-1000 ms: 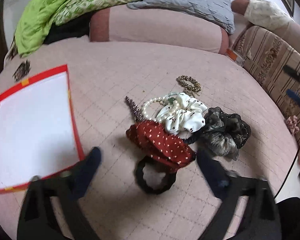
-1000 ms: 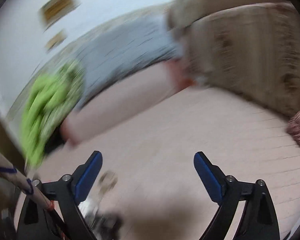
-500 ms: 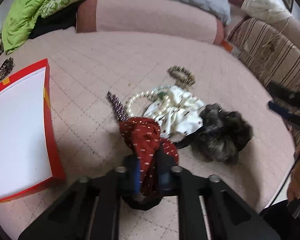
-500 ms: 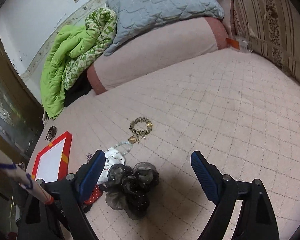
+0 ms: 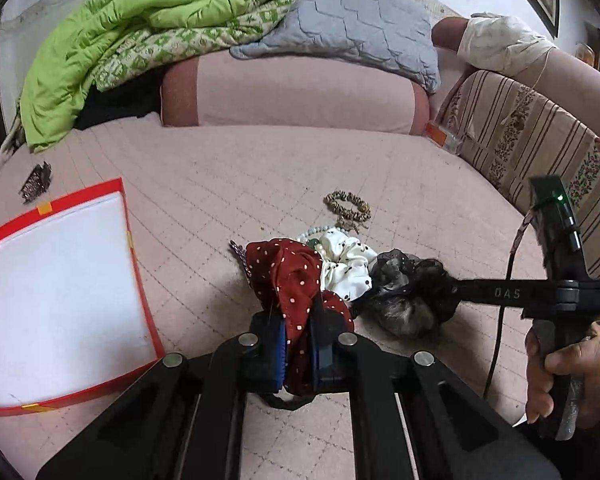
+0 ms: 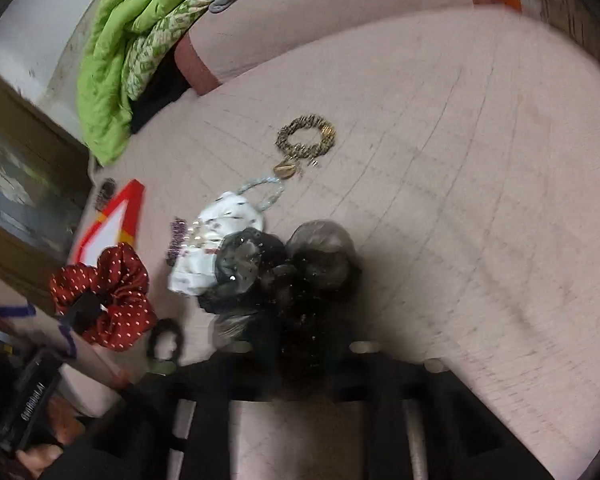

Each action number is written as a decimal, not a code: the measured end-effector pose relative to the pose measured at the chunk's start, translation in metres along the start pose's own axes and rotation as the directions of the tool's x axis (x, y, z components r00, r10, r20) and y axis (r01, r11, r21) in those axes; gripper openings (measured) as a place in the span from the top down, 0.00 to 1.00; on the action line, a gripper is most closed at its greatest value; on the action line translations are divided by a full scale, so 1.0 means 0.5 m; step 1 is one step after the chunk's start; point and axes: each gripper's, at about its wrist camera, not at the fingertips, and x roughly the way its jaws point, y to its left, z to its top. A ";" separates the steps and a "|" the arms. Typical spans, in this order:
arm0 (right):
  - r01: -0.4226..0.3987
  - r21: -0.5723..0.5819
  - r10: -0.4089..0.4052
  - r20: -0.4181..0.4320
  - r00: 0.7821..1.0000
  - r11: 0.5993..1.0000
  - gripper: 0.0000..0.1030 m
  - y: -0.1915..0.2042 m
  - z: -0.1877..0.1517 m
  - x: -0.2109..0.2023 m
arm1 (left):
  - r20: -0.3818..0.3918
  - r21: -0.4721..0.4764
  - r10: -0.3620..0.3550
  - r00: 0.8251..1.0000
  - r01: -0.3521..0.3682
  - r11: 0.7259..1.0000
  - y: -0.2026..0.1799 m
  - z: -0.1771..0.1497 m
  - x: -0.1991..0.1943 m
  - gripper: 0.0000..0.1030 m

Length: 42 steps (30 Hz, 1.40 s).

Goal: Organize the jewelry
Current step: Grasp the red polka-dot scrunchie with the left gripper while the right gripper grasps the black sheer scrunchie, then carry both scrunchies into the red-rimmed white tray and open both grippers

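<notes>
Lifted red scrunchie [image 5: 290, 276] nears red tray [image 5: 140, 308] edge

Scrunchie pile [image 5: 364, 276] crowds the middle; bare quilt [image 5: 220, 184] separates it from red box [image 5: 132, 248].

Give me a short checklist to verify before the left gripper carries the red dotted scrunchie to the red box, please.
1. left gripper shut on red dotted scrunchie: ok.
2. Scrunchie free of white scrunchie: cannot tell, they look touching.
3. black hair tie left behind on the bed: ok.
4. red box open, room inside: ok.
5. right gripper out of the path: ok, it is at the dark scrunchie.
</notes>
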 end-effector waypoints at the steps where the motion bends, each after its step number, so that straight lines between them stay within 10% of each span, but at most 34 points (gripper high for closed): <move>1: 0.017 -0.011 -0.017 0.022 1.000 1.000 0.86 0.003 0.002 -0.009 | 0.009 0.003 0.005 1.000 -0.005 1.000 0.000 0.000 -0.007 0.92; 9: 0.086 -0.131 -0.036 0.339 0.940 0.988 0.87 0.077 -0.014 -0.149 | 0.075 0.017 0.065 0.995 -0.066 0.998 0.007 0.008 -0.047 0.92; 18: 0.094 -0.265 0.047 0.480 0.876 0.960 0.87 0.175 -0.063 -0.213 | 0.109 0.006 0.117 0.987 -0.119 0.993 0.024 0.009 -0.077 0.92; 42: 0.058 -0.299 0.078 0.424 0.902 0.952 0.87 0.211 -0.085 -0.186 | 0.108 -0.026 0.154 0.982 -0.152 0.988 0.051 -0.001 -0.108 0.92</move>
